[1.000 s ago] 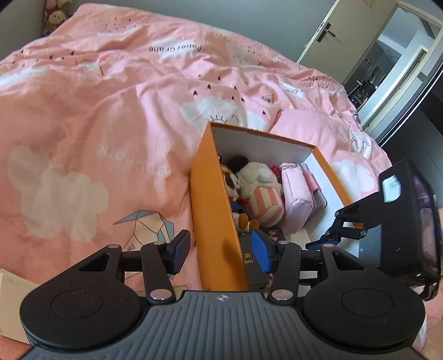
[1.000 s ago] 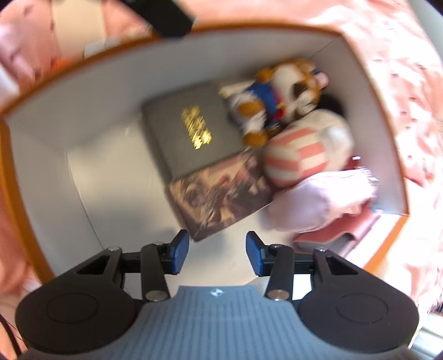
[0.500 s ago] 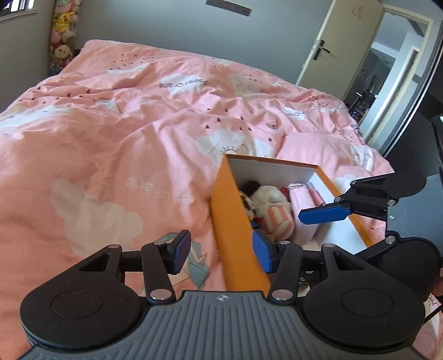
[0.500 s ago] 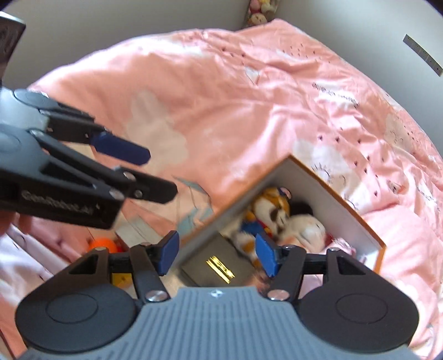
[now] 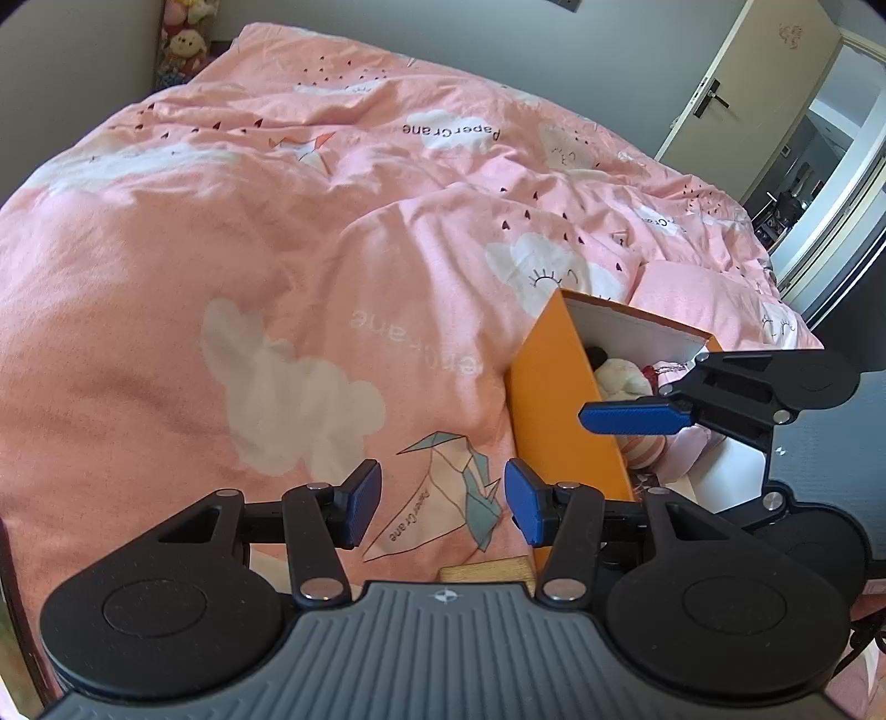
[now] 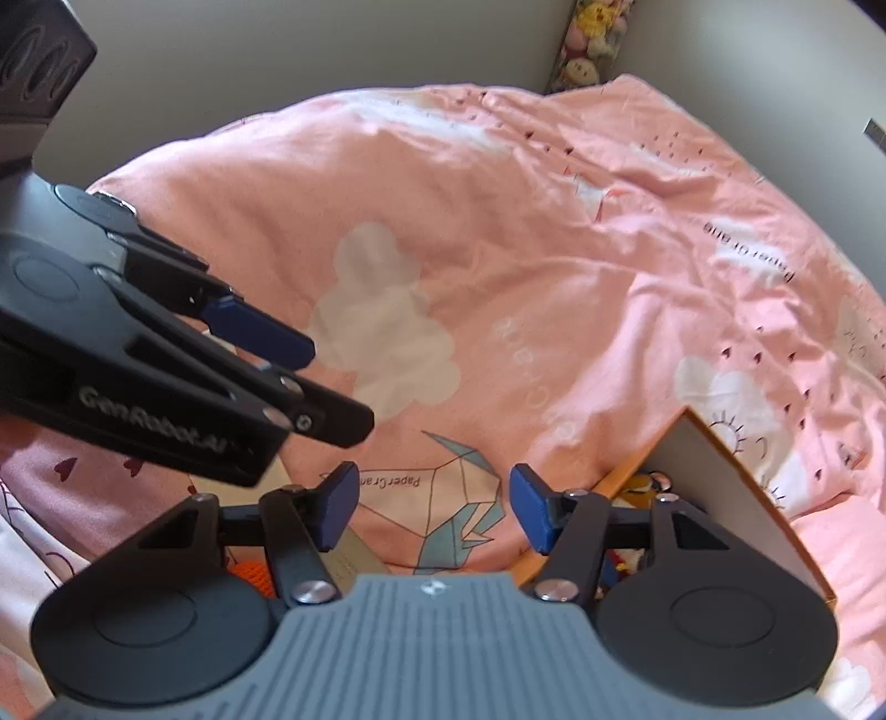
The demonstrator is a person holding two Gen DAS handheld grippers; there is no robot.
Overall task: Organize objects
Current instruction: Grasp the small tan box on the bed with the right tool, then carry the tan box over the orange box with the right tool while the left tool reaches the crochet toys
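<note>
An orange box (image 5: 562, 410) with white inner walls lies on the pink duvet (image 5: 277, 249); a cream plush (image 5: 620, 376) and a striped toy (image 5: 645, 451) show inside it. My left gripper (image 5: 443, 501) hovers over the duvet's paper-crane print, just left of the box, open and empty. In the left wrist view the right gripper's blue finger (image 5: 631, 418) hangs above the box opening. My right gripper (image 6: 429, 507) is above the duvet beside the box corner (image 6: 626, 471), its jaws closing slightly with nothing between them. The left gripper (image 6: 338, 387) is at its left.
A beige card (image 6: 354, 554) and a small orange thing (image 6: 252, 570) lie under the grippers near the bed's edge. A pink pillow (image 5: 692, 293) sits behind the box. Stuffed toys (image 5: 185, 39) stand in the far corner; a door (image 5: 742, 94) is at the right.
The right gripper came up out of the box, turned toward the bed, and its jaws widened. The left gripper drew back and to the left, away from the box.
</note>
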